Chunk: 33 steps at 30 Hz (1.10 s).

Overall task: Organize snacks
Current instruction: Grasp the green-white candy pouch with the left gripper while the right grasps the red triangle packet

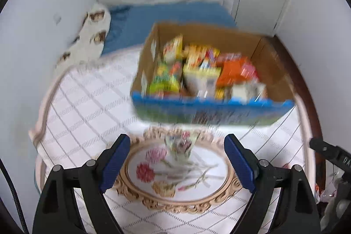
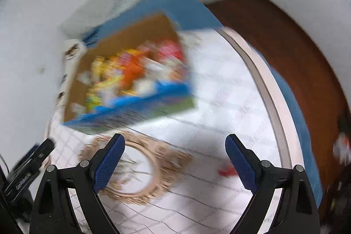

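Near the cardboard box (image 1: 210,71), already packed with snacks, one wrapped snack (image 1: 179,145) remained outside while both grippers (image 1: 177,159) (image 2: 175,159) stood wide open, empty.

Both wrist views look steeply down, sharing the snack box (image 1: 210,71).

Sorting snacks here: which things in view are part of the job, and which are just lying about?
Part of the job:
- cardboard box full of snack packets
- small packet on the bedspread
- red item, too blurred to name

Lying about:
- embroidered bedspread
- patterned pillow
- blue sheet
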Tool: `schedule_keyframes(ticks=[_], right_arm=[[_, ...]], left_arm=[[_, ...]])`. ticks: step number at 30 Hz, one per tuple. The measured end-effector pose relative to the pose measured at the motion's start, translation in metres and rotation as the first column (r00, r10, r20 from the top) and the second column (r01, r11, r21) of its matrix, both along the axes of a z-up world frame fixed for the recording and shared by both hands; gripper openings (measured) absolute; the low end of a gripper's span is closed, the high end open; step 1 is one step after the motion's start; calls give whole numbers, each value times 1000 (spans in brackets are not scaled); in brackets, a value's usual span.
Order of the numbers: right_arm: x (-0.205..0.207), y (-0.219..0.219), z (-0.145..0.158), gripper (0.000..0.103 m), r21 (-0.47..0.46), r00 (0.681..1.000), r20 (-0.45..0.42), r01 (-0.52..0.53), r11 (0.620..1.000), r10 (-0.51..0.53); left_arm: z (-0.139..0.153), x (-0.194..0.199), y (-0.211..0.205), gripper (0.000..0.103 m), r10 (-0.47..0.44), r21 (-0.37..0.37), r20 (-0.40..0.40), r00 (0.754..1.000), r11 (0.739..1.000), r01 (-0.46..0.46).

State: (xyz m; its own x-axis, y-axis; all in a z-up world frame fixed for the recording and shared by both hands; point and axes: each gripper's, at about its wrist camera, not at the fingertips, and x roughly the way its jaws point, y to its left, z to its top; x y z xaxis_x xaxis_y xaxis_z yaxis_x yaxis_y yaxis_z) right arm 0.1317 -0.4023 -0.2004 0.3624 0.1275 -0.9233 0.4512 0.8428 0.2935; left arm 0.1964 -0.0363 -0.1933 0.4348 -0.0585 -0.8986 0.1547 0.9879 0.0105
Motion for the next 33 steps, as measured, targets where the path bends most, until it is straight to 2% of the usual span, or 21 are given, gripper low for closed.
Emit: schedule_keyframes(ticks=[4, 7, 10, 12, 15, 18, 23, 27, 29, 30, 33], right_arm=[[-25, -38, -67, 94, 86, 985, -139, 116, 989, -104], [-36, -47, -111, 82, 170, 970, -206, 167, 971, -131], [-37, -48, -144, 72, 229, 956, -253, 207, 951, -147], [-32, -44, -161, 58, 236, 950, -277, 211, 949, -142], [-25, -30, -160, 53, 192, 962, -255, 152, 970, -101], [-11, -3, -156, 51, 169, 972, -236, 46, 984, -5], [7, 38, -154, 51, 144, 967, -229, -83, 986, 115], [14, 56, -156, 51, 135, 959, -234, -131, 982, 161], [17, 64, -155, 51, 131, 955, -237, -149, 980, 177], [18, 68, -155, 51, 128, 954, -238, -157, 979, 184], [21, 77, -154, 50, 129, 949, -239, -177, 976, 204]], left_arm=[[-50, -2, 4, 88, 24, 35, -113, 993, 999, -20], [-78, -2, 7, 88, 46, 55, -172, 984, 998, -37], [-99, 2, 14, 88, 78, 41, -233, 969, 997, -70], [-108, 5, 17, 88, 91, 29, -264, 960, 996, -86], [-114, 11, 20, 88, 94, 9, -282, 955, 995, -96], [-117, 19, 19, 87, 86, 2, -288, 954, 996, -89], [-131, 39, 8, 87, 54, -10, -331, 942, 998, -60], [-150, 56, 1, 87, 36, -21, -359, 933, 999, -47], [-154, 59, 0, 72, 25, -34, -343, 939, 999, -39], [-157, 58, -1, 57, 22, -28, -342, 940, 999, -34], [-157, 53, -4, 57, 5, -17, -318, 948, 1000, -12]])
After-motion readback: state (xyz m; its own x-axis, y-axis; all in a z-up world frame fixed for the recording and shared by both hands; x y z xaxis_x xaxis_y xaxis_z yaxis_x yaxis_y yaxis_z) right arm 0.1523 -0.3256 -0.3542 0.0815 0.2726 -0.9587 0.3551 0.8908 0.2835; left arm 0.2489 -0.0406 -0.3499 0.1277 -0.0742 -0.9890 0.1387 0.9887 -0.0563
